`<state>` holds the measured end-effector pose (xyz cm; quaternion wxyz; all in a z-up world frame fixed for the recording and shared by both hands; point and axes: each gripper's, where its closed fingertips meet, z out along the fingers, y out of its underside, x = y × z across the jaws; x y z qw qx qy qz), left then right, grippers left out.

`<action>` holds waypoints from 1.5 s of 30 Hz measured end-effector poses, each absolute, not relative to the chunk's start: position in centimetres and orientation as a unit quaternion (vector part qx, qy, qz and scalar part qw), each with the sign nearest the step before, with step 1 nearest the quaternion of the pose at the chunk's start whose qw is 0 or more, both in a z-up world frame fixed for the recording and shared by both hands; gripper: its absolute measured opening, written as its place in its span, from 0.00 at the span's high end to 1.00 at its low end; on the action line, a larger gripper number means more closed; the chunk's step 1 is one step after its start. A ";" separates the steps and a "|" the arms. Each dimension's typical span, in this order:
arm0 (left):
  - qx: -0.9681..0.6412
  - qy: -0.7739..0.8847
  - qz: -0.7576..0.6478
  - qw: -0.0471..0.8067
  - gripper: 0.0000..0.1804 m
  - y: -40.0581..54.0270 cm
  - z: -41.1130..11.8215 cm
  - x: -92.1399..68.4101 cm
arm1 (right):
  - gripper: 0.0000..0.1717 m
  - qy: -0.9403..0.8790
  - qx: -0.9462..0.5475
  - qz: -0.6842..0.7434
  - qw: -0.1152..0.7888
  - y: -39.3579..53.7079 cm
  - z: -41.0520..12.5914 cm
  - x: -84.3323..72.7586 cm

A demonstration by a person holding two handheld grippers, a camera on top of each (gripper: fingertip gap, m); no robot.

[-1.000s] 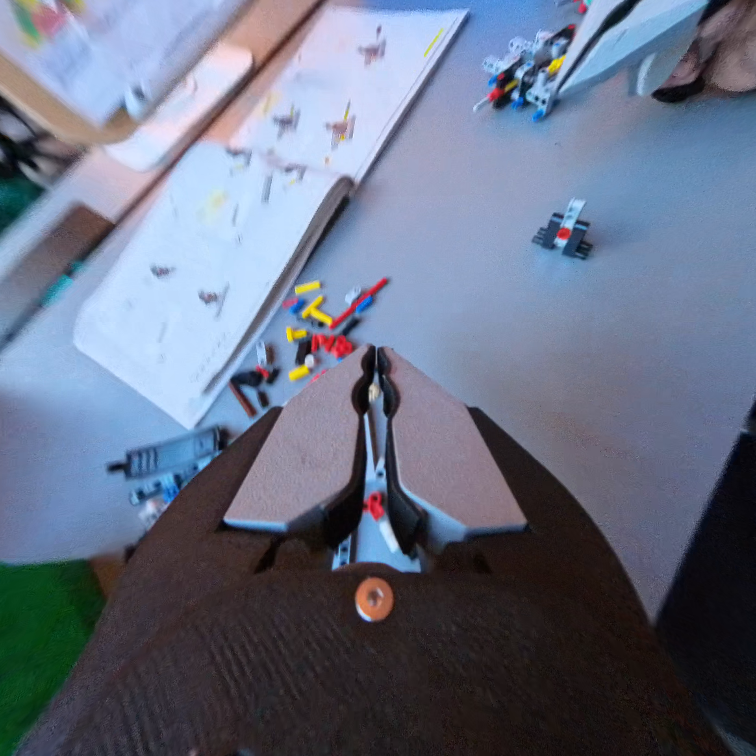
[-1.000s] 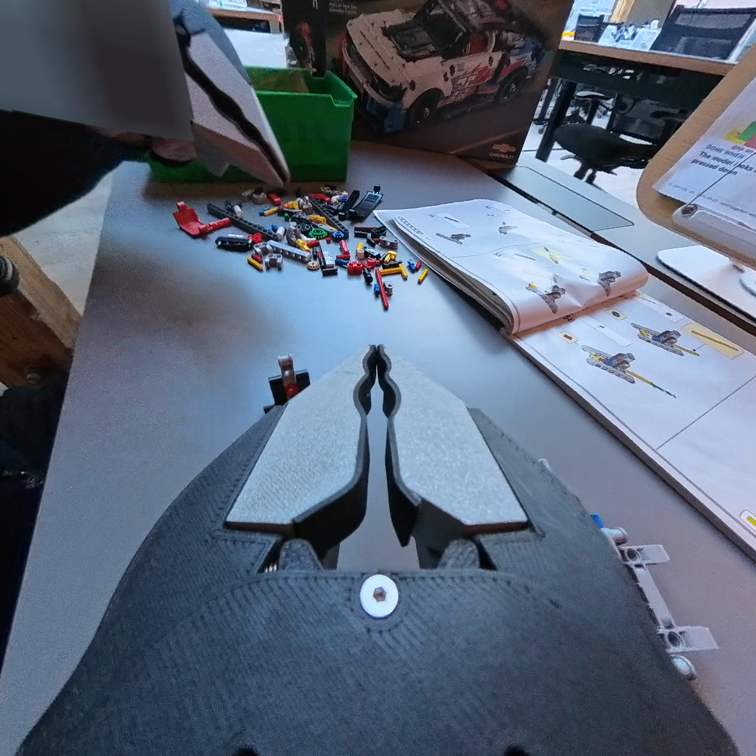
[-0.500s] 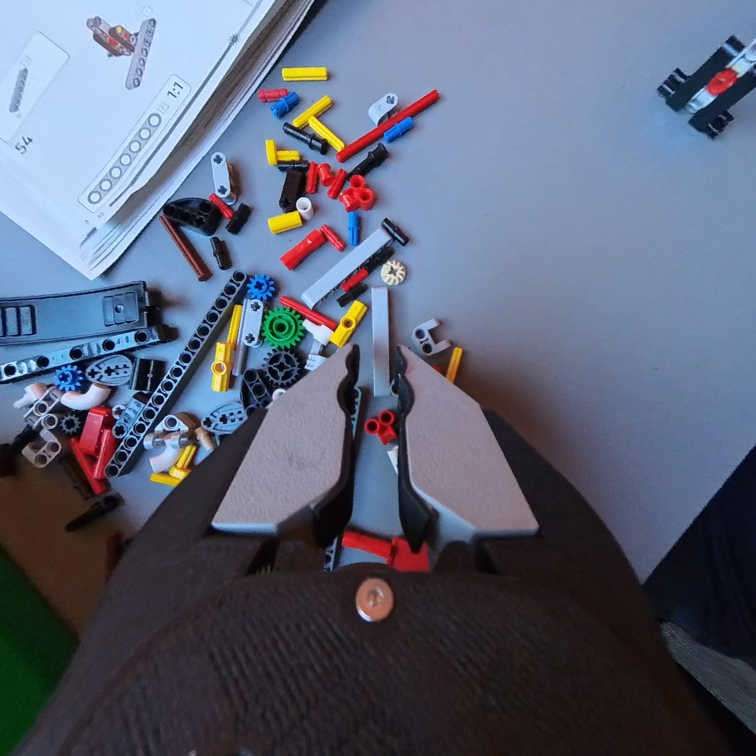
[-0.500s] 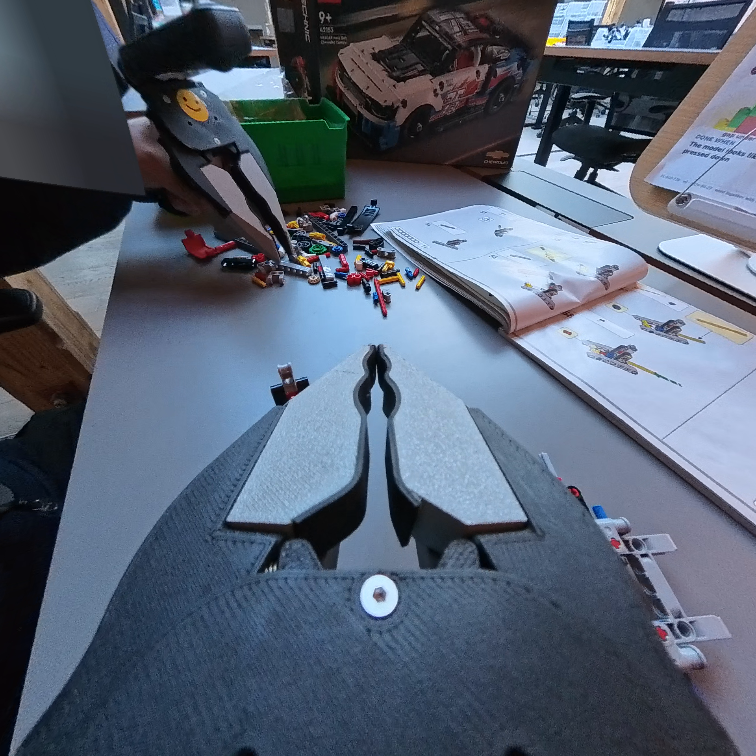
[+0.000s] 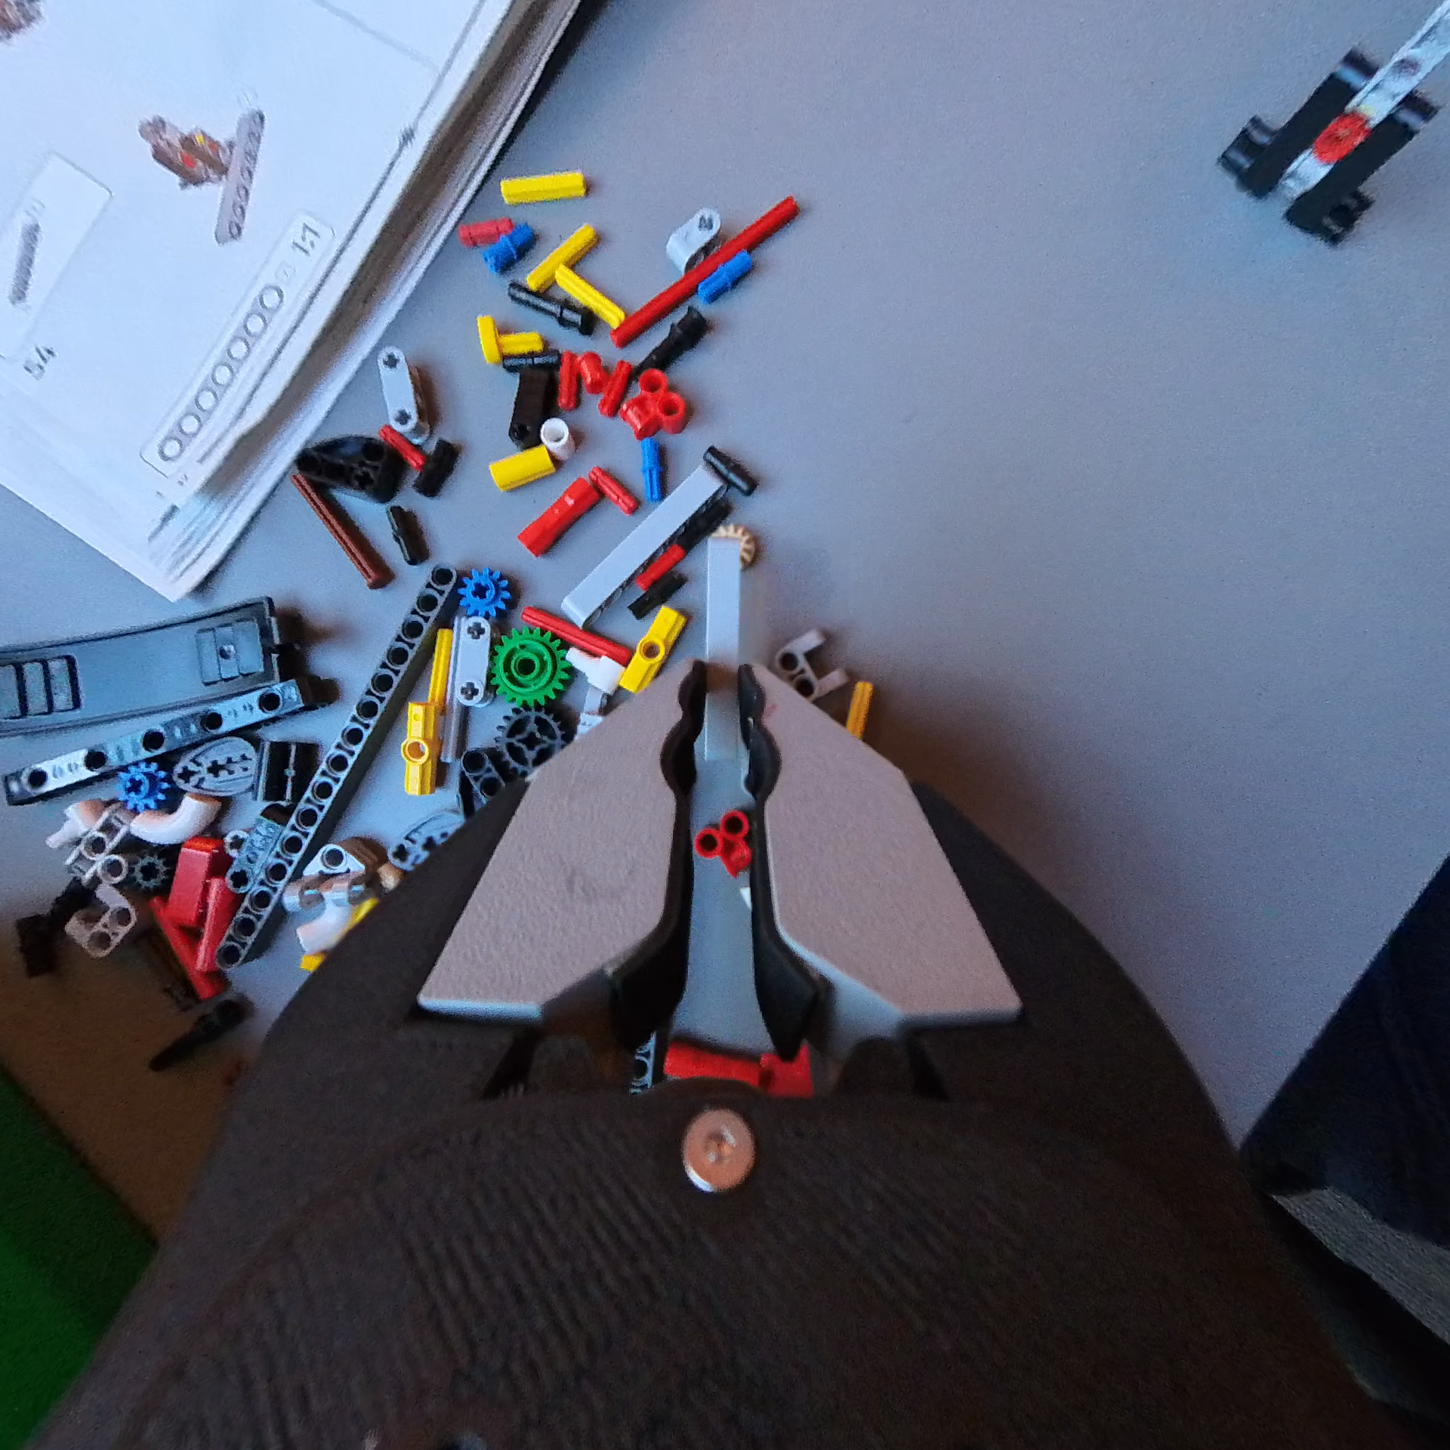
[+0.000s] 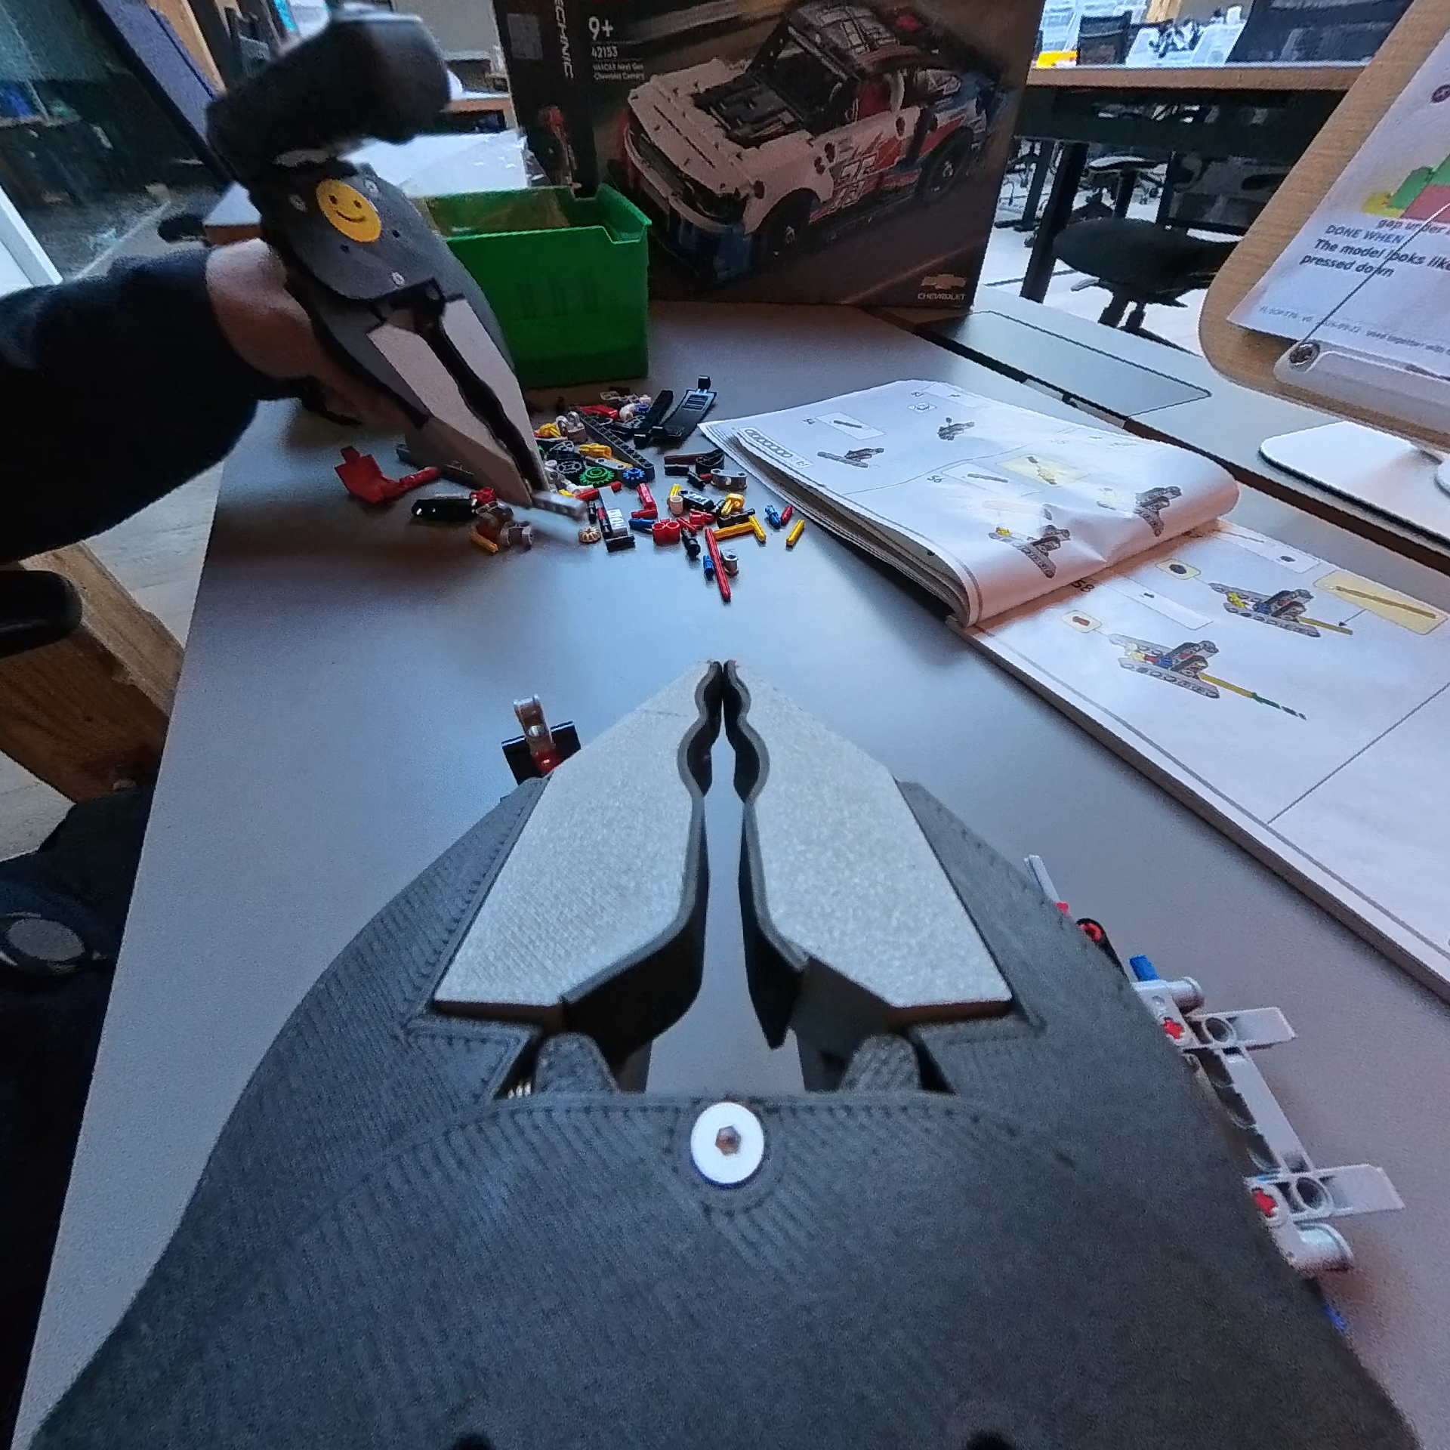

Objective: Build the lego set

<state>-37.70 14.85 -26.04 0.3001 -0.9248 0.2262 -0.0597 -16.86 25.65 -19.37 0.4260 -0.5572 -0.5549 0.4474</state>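
My left gripper [image 5: 720,673] is low over a pile of small building parts [image 5: 549,439] on the grey table [image 5: 1059,471]. Its fingertips are closed on one end of a light grey beam [image 5: 722,612], which points away from me toward a tan gear [image 5: 741,541]. The right wrist view shows the same gripper [image 6: 541,490], held by a hand, with the beam [image 6: 561,506] at its tip. My right gripper [image 6: 722,667] is shut with nothing between its pads, above bare table. A small black, grey and red assembly [image 6: 537,741] stands just to its left.
An open instruction booklet [image 6: 1020,502] lies right of the pile. A green bin [image 6: 549,290] and a car-picture box [image 6: 785,141] stand behind it. A larger grey part-built assembly [image 6: 1255,1098] lies by my right gripper. A screen on a stand [image 6: 1349,235] is far right. From the right gripper's tips to the larger grey part-built assembly [image 6: 1255,1098] is close to 15 cm.
My left gripper came down onto the parts pile, opened around the light grey beam and then closed on it. My right gripper stayed shut and barely moved.
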 end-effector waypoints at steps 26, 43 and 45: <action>-0.832 0.398 -0.135 0.363 0.97 14.2 -27.2 -24.8 | 1.00 -0.577 -0.531 0.452 0.425 24.0 -19.1 -17.1; -0.819 0.415 -0.146 0.368 0.97 14.1 -27.2 -24.5 | 1.00 -0.579 -0.533 0.454 0.418 23.8 -19.3 -17.3; -0.819 0.415 -0.147 0.368 0.97 14.1 -27.2 -24.5 | 1.00 -0.580 -0.532 0.453 0.419 23.8 -19.3 -17.3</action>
